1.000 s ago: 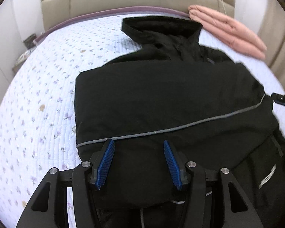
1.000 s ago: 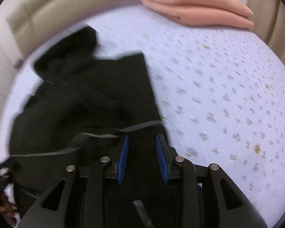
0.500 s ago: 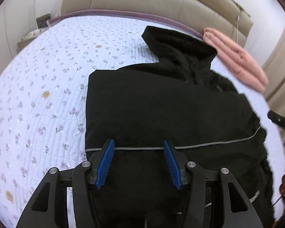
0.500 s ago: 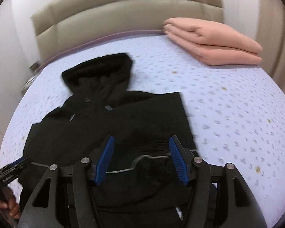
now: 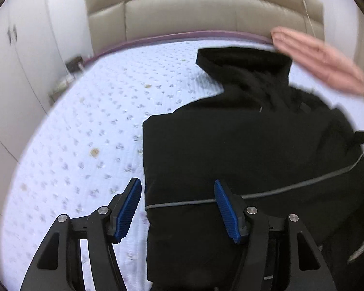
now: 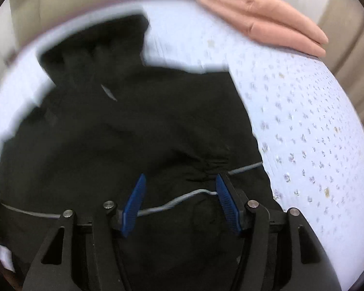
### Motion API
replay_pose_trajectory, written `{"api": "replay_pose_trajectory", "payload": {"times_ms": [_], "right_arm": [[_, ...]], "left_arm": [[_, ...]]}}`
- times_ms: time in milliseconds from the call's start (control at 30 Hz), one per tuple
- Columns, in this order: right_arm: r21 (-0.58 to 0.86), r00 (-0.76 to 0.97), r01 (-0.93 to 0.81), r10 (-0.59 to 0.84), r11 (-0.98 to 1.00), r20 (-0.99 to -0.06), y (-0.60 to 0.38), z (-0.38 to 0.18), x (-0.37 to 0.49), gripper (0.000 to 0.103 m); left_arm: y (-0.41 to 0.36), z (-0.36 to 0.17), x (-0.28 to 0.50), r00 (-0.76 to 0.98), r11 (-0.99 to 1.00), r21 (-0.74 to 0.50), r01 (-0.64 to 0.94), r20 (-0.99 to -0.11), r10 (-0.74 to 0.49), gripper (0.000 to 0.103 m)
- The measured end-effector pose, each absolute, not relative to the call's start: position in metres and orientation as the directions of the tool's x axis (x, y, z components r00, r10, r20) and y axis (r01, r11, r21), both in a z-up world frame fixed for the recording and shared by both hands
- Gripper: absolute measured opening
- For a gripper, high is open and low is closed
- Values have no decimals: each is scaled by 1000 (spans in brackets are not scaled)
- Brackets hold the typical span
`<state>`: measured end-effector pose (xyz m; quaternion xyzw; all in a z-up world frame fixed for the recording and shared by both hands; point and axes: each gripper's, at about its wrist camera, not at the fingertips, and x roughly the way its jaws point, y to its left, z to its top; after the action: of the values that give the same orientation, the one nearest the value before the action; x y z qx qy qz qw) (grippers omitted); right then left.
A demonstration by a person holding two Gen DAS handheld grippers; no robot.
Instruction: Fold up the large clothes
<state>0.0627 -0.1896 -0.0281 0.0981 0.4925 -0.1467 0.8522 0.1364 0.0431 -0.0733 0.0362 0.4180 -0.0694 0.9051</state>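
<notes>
We see a black hooded jacket (image 5: 242,150) lying flat on the bed (image 5: 89,131), hood toward the beige padded headboard (image 5: 206,14), sides folded in to a roughly rectangular body.

Left gripper (image 5: 178,208): fingers (image 5: 128,209) spread wide, nothing held. Jacket's left folded edge runs between the two blue pads; left pad sits over the floral quilt just beside that edge, right pad over black fabric. The grey reflective stripe (image 5: 291,186) crosses the jacket approx. at fingertip level and meets the right pad. We cannot tell whether the pads touch fabric or hover above it.

Right gripper (image 6: 180,206): fingers (image 6: 227,203) also wide apart, gripping nothing. Both pads are over the jacket (image 6: 123,131), near its lower right part. The grey stripe (image 6: 172,202) runs wavy between the pads; fabric is puckered just above the right pad. Jacket's right edge lies just beyond the right pad, then quilt (image 6: 315,133).

Right-wrist view is motion-blurred, esp. at the hood.

Other items: folded pink blanket (image 6: 262,17) at the head of the bed, near the hood but apart from it. In the left-wrist view, white wardrobe doors (image 5: 17,55) stand to the left of the bed.
</notes>
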Motion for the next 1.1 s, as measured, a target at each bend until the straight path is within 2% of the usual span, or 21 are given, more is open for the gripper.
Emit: {"api": "replay_pose_trajectory", "payload": {"times_ms": [67,167,233,300,367,467,633,767,800,867,967,1100], "right_arm": [[24,493,341,-157,940,-856,-166,-12,58,72],[8,416,326,-136,945,-899,-136,-34,55,76],[-67,297,356,-180,932,-938,-127,-72,52,75],[-70,237,373,-168,925,-957,-125,-96,42,74],[-94,257,373,-200,923,-946,-120,-79,33,74],[-78,271,368,-187,926,-944,-114,-41,21,74],[-194,305,314,-292,929,-906,-112,40,25,74],[-212,345,287,-307,934,-887,-140,99,43,74],[-204,376,274,-300,940,-877,-144,115,42,75],[-189,429,255,-286,948,-857,-149,134,39,83],[-127,510,234,-233,964,-828,-172,139,40,87],[31,622,169,-82,985,-779,-209,100,65,88]], "left_arm": [[57,-68,141,617,982,-115,147,-766,-182,65],[55,-80,148,546,970,-148,191,-806,-230,65],[39,-107,153,411,965,-67,253,-896,-170,67],[26,-108,145,456,953,34,302,-883,-113,67],[27,-103,143,457,956,27,292,-882,-114,67],[40,-98,147,441,966,-51,253,-883,-162,67],[58,-97,149,416,974,-145,175,-885,-207,67],[62,-95,144,428,973,-164,165,-877,-220,67],[62,-92,140,440,972,-170,164,-869,-226,67],[67,-84,132,464,967,-197,158,-850,-249,67],[72,-72,125,505,952,-254,173,-807,-307,67],[74,-59,122,573,951,-245,190,-758,-310,67]]}}
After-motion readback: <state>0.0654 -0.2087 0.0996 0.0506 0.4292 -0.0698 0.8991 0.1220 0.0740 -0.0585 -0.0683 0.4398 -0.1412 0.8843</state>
